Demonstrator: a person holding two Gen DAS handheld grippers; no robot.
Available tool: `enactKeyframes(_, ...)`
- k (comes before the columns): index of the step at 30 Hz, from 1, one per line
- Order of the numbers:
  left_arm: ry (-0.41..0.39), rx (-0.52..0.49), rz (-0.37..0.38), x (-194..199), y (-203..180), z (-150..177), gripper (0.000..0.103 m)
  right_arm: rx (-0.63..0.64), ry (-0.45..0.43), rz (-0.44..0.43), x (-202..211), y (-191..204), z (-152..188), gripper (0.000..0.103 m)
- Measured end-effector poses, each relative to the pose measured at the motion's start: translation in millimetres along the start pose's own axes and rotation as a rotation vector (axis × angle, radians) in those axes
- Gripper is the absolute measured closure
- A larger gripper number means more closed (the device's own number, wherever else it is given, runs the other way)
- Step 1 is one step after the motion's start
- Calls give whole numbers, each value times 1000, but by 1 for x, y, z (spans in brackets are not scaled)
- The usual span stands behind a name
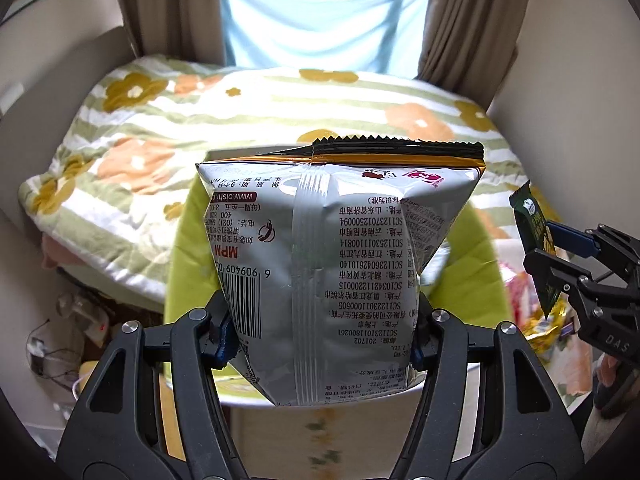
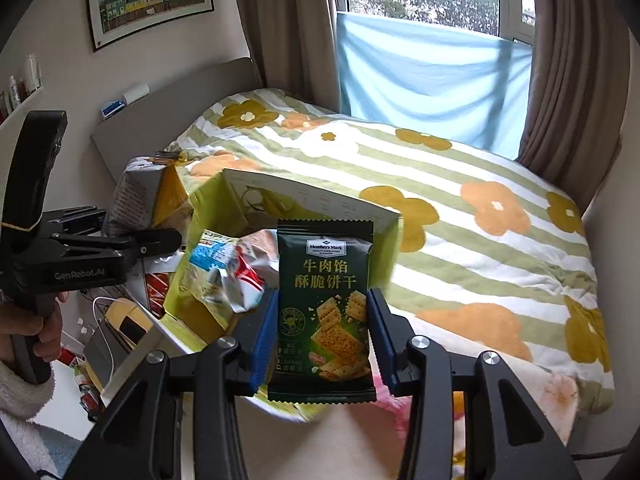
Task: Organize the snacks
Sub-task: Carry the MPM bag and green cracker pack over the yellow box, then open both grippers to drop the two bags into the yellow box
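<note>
Presently, the left gripper (image 1: 320, 332) is seen tilted downward, its blue pads (image 1: 224, 336) pressed against both lower sides of a silver snack bag (image 1: 320, 264), which is held upright with its printing upside down and its black serrated seal at 12 o'clock. Behind the bag, a lime-green box (image 1: 476, 248) is noted in front of the flowered quilt (image 1: 140, 128). The right gripper (image 2: 322, 336) is likewise angled downward and is clamped narrowly on a dark green cracker packet (image 2: 326, 304), held upright above the box's near edge. In the right wrist view, a hand (image 2: 38, 326) in a fleecy sleeve is recorded at 9 o'clock, wrapped around the left gripper's handle. Crumpled wrappers (image 2: 228, 276), apparently inside the box, are blurred.
</note>
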State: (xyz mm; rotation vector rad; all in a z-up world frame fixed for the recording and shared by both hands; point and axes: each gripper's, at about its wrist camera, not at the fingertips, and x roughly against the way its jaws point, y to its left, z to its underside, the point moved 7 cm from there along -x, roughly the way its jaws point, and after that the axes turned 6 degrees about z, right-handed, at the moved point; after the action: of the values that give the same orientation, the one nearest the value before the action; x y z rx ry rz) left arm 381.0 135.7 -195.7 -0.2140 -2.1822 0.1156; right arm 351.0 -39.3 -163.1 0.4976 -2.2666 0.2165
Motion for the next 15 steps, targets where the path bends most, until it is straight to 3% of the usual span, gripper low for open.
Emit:
enactKeyframes(5,52,-25,-26,-27,21,5,40,-13,39,26,-23,23,3,63)
enactKeyframes(7,65,-27,-23,-35,23,7,17,-13,58,34,-31,27,5,63)
enactKeyframes(8,64,-26,-21,-37,26,8,1,-13,65,38,-34,27,6,63)
enactKeyframes(15,62,5,-43,-39,36,17,0,-8,76,79,-45,23,8,63)
